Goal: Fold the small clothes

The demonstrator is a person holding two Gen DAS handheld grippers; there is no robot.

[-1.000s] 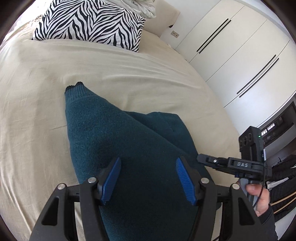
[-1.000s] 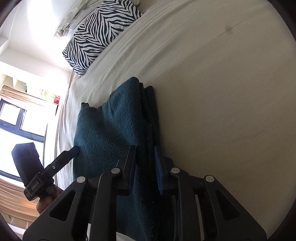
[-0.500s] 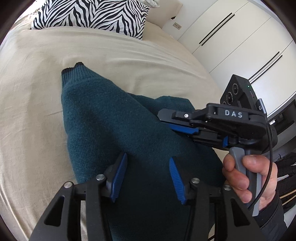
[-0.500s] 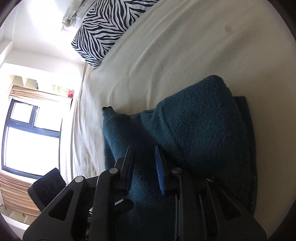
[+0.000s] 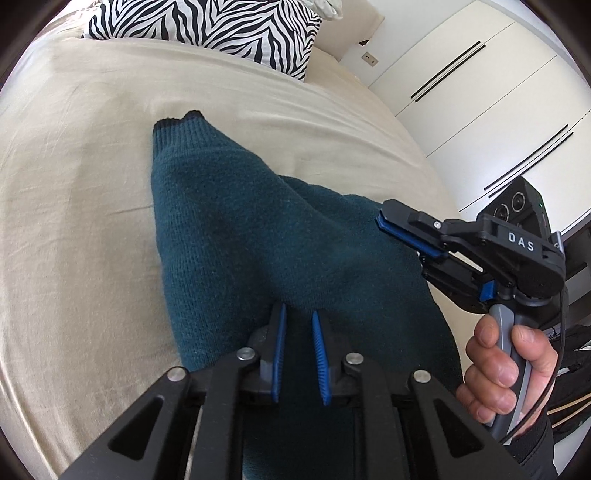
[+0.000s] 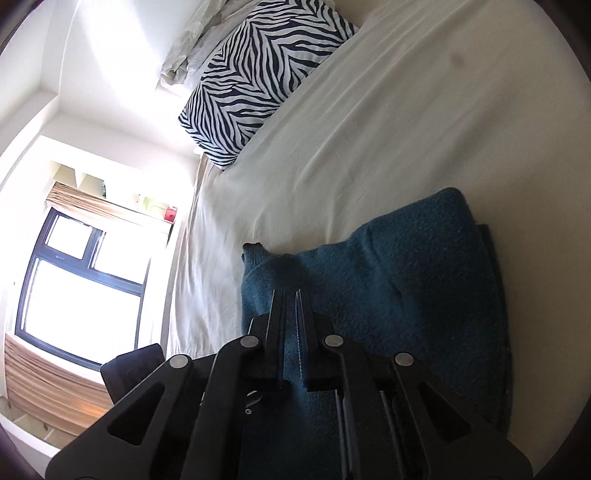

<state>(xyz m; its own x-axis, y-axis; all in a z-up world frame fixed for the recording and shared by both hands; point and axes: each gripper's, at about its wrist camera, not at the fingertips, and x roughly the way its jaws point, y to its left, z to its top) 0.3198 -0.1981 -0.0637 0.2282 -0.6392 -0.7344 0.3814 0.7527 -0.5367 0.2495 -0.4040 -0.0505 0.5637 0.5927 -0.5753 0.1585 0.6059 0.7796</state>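
Observation:
A dark teal knitted sweater (image 5: pixel 251 236) lies folded on the cream bed sheet (image 5: pixel 74 192); its cuffed sleeve end points toward the pillow. My left gripper (image 5: pixel 297 314) is low over the sweater's near part, its blue pads closed to a narrow gap pinching the knit. My right gripper (image 5: pixel 382 221) shows in the left wrist view at the right, over the sweater's right side. In the right wrist view the sweater (image 6: pixel 406 280) lies below my right gripper (image 6: pixel 290 295), whose jaws are nearly together, with nothing visible between the tips.
A zebra-print pillow (image 5: pixel 221 29) lies at the head of the bed, also in the right wrist view (image 6: pixel 258 81). White wardrobe doors (image 5: pixel 480 85) stand to the right of the bed. A window (image 6: pixel 74 288) is on the far side.
My left gripper has closed from wide open to a narrow pinch on the sweater. My right gripper swung in over the sweater, then drew back to the right.

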